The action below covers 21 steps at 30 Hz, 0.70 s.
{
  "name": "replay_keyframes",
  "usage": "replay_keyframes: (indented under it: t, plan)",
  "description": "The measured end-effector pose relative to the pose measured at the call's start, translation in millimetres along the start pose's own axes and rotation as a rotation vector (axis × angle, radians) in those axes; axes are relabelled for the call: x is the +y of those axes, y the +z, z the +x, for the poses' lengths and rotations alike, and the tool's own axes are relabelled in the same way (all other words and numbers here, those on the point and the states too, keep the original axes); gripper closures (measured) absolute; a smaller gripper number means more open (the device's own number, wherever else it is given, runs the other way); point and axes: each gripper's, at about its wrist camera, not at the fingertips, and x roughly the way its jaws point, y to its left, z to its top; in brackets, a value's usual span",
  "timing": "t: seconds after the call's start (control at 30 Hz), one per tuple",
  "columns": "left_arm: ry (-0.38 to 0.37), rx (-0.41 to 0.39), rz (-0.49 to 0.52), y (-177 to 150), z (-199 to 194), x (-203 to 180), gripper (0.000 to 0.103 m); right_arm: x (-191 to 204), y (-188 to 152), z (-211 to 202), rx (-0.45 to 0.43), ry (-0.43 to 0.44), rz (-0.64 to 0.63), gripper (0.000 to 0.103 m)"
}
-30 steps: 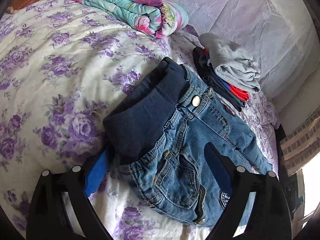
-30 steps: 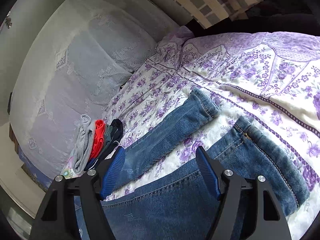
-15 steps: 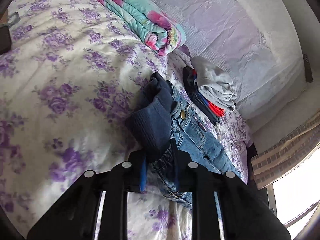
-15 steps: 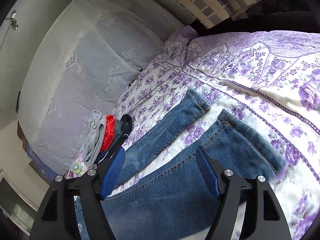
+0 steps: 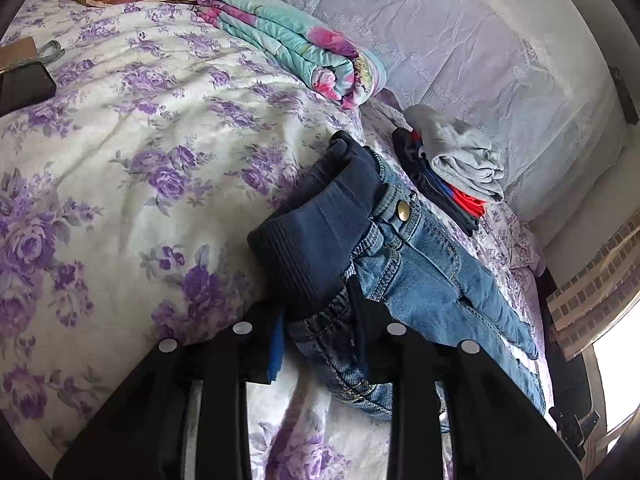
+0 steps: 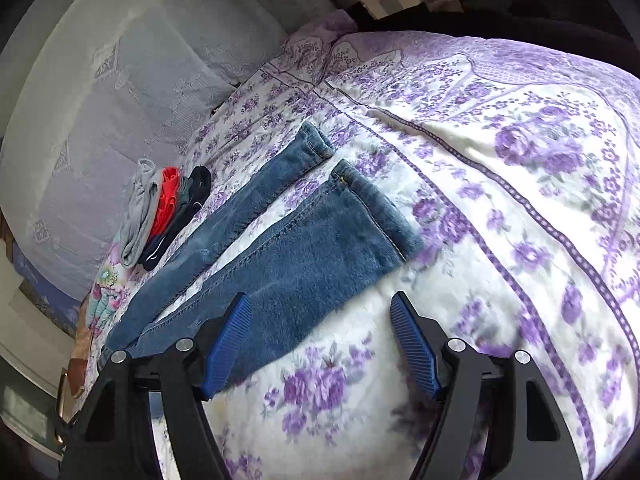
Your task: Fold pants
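Left gripper [image 5: 320,344] is clamped on the jeans [image 5: 420,264] at the waistband; a thin pinch could slip as it lifts. Right gripper [image 6: 320,344] gapes, holding nothing, the near leg cuff just ahead of it. Jeans lie spread across the floral bedspread [image 6: 520,152].

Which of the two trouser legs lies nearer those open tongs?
The broader-looking leg, whose cloth reaches the right tongs. The other leg lies farther off, beside the pile of folded clothes.
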Motion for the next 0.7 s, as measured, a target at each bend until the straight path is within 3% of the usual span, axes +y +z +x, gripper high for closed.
replay_keyframes:
  t: [0.07, 0.1, 0.23, 0.3, 0.33, 0.37, 0.4, 0.43, 0.47, 0.53, 0.57, 0.63, 0.7]
  plan:
    - [-0.013, 0.005, -0.008, 1.4, -0.2, 1.9, 0.077, 0.2, 6.8, 15.7, 0.016, 0.013, 0.022, 0.091]
    - [-0.016, 0.009, -0.019, 2.7, -0.9, 3.5, 0.078, -2.5, 9.5, 17.6, 0.014, 0.049, 0.059, 0.094]
    - [-0.059, 0.048, -0.048, 6.7, -5.9, 8.4, 0.081, 4.2, 18.1, -7.1, -0.039, 0.07, 0.005, 0.094]
    - [-0.038, 0.062, -0.02, 4.8, -4.7, 6.0, 0.08, -6.4, 17.1, -0.7, 0.035, 0.037, -0.006, 0.093]
    - [-0.021, 0.074, -0.001, 5.1, -2.9, 4.5, 0.08, -14.5, 15.0, 8.4, 0.089, -0.009, -0.015, 0.088]
    - [-0.017, 0.088, 0.012, 5.6, -2.5, 3.5, 0.079, -21.8, 13.1, 13.3, 0.116, 0.009, -0.024, 0.088]
    - [-0.02, 0.108, 0.014, 7.8, -3.3, 3.7, 0.078, -25.0, 12.1, 8.9, 0.108, 0.031, -0.021, 0.088]
    - [-0.034, 0.13, 0.002, 11.3, -6.6, 5.6, 0.076, -25.4, 14.3, 1.6, 0.102, 0.015, -0.016, 0.081]
    - [-0.048, 0.14, -0.018, 15.1, -12.4, 9.2, 0.067, -24.1, 18.1, -10.0, 0.062, -0.029, -0.02, 0.07]
    - [-0.026, 0.095, -0.054, 26.0, -30.8, 17.4, 0.04, -19.4, 25.5, -37.8, -0.109, -0.192, -0.039, 0.05]
    - [0.034, 0.046, -0.052, 33.0, -40.5, 18.6, 0.023, -13.0, 30.1, -45.6, -0.17, -0.239, -0.06, 0.05]
    - [0.149, -0.034, -0.009, 51.3, -51.0, 13.8, 0.017, 11.0, 40.2, -43.1, -0.173, -0.168, -0.12, 0.05]
    - [0.154, -0.036, 0.041, 72.6, -43.9, 1.3, 0.017, 47.3, 46.7, -27.5, -0.145, -0.061, -0.183, 0.05]
